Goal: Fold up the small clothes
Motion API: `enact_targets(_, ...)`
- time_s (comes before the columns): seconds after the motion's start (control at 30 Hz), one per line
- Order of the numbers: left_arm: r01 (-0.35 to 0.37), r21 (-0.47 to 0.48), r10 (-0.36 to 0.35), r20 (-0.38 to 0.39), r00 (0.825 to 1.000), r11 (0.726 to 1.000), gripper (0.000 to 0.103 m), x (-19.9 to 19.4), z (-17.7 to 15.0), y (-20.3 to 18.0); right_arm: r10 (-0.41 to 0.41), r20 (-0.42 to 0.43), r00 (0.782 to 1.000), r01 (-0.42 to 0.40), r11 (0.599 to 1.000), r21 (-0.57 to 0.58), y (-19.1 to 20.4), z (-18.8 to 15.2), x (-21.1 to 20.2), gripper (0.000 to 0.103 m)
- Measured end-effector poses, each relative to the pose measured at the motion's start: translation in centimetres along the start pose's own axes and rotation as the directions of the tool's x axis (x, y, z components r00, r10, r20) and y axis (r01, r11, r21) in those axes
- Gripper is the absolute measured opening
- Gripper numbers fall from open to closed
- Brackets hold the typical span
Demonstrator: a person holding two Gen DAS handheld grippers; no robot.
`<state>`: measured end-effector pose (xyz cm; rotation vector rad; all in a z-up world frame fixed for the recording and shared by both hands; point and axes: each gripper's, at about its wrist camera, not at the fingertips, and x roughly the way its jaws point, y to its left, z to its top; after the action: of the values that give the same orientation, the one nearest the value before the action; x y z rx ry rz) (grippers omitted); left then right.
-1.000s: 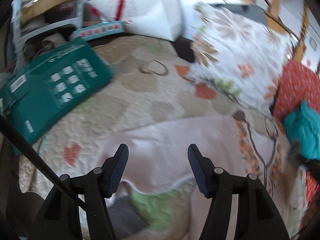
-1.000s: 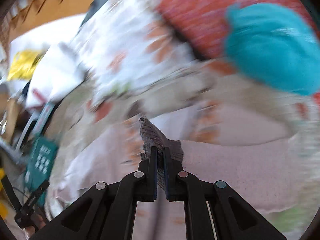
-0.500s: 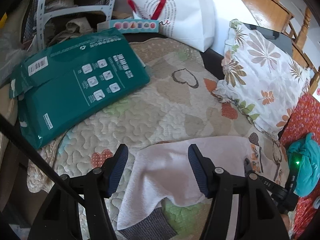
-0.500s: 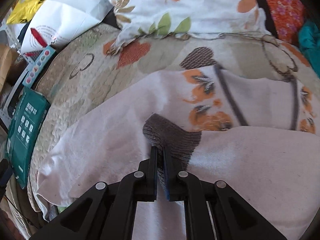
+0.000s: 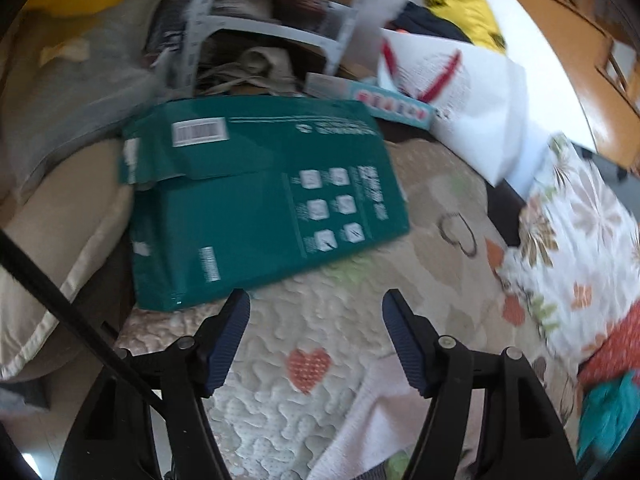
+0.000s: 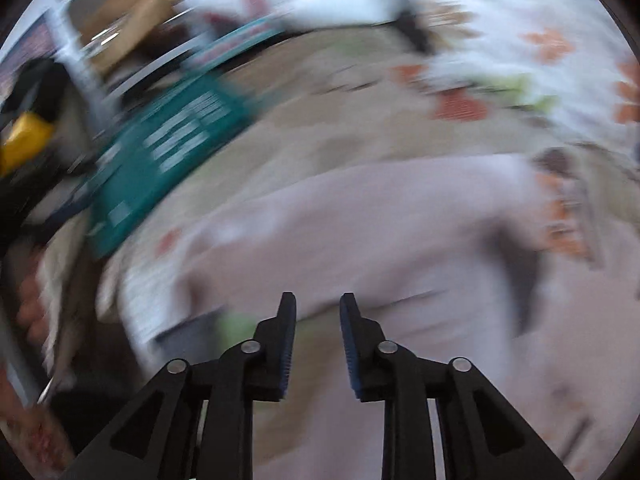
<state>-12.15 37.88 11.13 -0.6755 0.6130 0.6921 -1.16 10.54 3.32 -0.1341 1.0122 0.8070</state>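
A pale pink garment (image 6: 360, 232) lies spread on the quilted bedspread (image 5: 320, 312), with a grey cuff (image 6: 184, 340) at its near left corner. The right wrist view is blurred by motion. My right gripper (image 6: 318, 312) is open and empty just above the garment's near edge. My left gripper (image 5: 316, 308) is open and empty over the bedspread, with the garment's corner (image 5: 372, 420) below its right finger.
A green flat box (image 5: 256, 204) lies at the far left of the bed. A floral pillow (image 5: 576, 248) and a white bag (image 5: 464, 92) lie at the right and back. A teal cloth (image 5: 608, 412) and red fabric (image 5: 612, 340) are at the right.
My right gripper has opened and let go of the grey cuff, and it is swinging left. My left gripper has moved back and left, off the garment.
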Motion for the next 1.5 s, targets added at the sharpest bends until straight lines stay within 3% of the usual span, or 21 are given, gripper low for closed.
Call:
enact_targets(0.1, -0.013, -0.014, 0.013, -0.003, 1.0, 1.0, 0.068, 0.1, 0.2, 0.8, 0.067, -0.04, 0.997, -0.069, 0.996, -0.052, 3.2, -1.3, 2.0, 0.032)
enact_targets(0.37, -0.064, -0.068, 0.066, 0.026, 0.997, 0.996, 0.068, -0.2, 1.2, 3.0, 0.061, -0.028, 0.998, -0.065, 0.974, -0.219, 8.9, -4.0, 3.3, 0.033)
enact_targets(0.53, -0.072, -0.08, 0.074, 0.02, 0.997, 0.994, 0.068, -0.1, 1.4, 3.9, -0.037, -0.024, 0.999, 0.023, 0.896, -0.442, 11.7, -6.5, 3.4, 0.052)
enact_targets(0.67, -0.067, -0.088, 0.067, -0.003, 0.998, 0.994, 0.068, 0.3, 1.4, 4.3, -0.126, -0.012, 0.992, 0.1, 0.835, -0.54, 12.4, -7.9, 5.4, 0.052)
enact_targets(0.73, -0.068, -0.098, 0.068, -0.008, 0.998, 0.993, 0.068, 0.4, 1.4, 4.6, -0.15, 0.003, 0.989, 0.128, 0.833, -0.538, 12.5, -7.9, 5.8, 0.041)
enact_targets(0.77, -0.067, -0.105, 0.066, -0.011, 0.998, 0.992, 0.068, 0.5, 1.4, 4.8, -0.135, -0.01, 0.991, 0.112, 0.859, -0.5, 12.2, -7.2, 5.6, 0.017)
enact_targets(0.8, -0.065, -0.115, 0.064, -0.015, 0.998, 0.991, 0.068, 0.5, 1.4, 5.0, -0.114, -0.024, 0.993, 0.09, 0.88, -0.466, 11.8, -6.7, 5.3, 0.006)
enact_targets(0.83, -0.064, -0.122, 0.062, -0.018, 0.998, 0.991, 0.068, 0.6, 1.4, 5.0, -0.077, -0.04, 0.996, 0.054, 0.916, -0.397, 11.0, -5.5, 4.6, 0.006)
enact_targets(0.93, -0.044, -0.121, 0.04, -0.035, 0.999, 0.992, 0.068, 0.8, 1.1, 4.6, 0.028, 0.027, 0.999, -0.021, 0.978, -0.207, 8.0, -2.0, 0.2, 0.006)
enact_targets(1.0, -0.03, -0.094, 0.026, -0.04, 0.999, 0.995, 0.068, 0.9, 0.7, 3.6, 0.097, 0.09, 0.991, -0.089, 0.992, -0.093, 5.6, -0.2, -3.4, 0.006)
enact_targets(1.1, -0.001, -0.039, -0.001, -0.046, 0.999, 0.999, 0.068, 0.7, -0.1, 1.4, 0.18, 0.241, 0.954, -0.215, 0.968, 0.129, -1.1, 1.6, -11.1, 0.006)
enact_targets(1.17, 0.03, -0.002, -0.03, -0.057, 0.998, 1.0, 0.068, 0.7, -0.9, -0.4, 0.178, 0.308, 0.935, -0.254, 0.94, 0.229, -5.3, 1.5, -14.7, 0.006)
enact_targets(1.27, 0.088, 0.084, -0.08, -0.09, 0.993, 0.993, 0.069, 0.7, -2.6, -3.9, 0.051, 0.37, 0.927, -0.203, 0.901, 0.383, -12.8, -0.6, -19.9, 0.006)
enact_targets(1.3, 0.103, 0.113, -0.091, -0.101, 0.991, 0.988, 0.069, 0.7, -3.2, -5.1, -0.038, 0.367, 0.93, -0.144, 0.877, 0.458, -16.1, -2.1, -21.5, 0.006)
enact_targets(1.37, 0.136, 0.176, -0.116, -0.122, 0.986, 0.975, 0.069, 0.6, -4.6, -7.6, -0.128, 0.346, 0.93, -0.091, 0.83, 0.55, -20.1, -4.4, -23.0, 0.006)
enact_targets(1.43, 0.158, 0.235, -0.129, -0.137, 0.982, 0.959, 0.069, 0.5, -6.1, -10.0, -0.273, 0.266, 0.924, 0.045, 0.77, 0.636, -24.2, -7.2, -23.9, 0.006)
enact_targets(1.5, 0.186, 0.288, -0.145, -0.158, 0.977, 0.939, 0.069, 0.3, -7.7, -12.4, -0.395, 0.161, 0.904, 0.19, 0.71, 0.678, -27.2, -9.6, -24.0, 0.006)
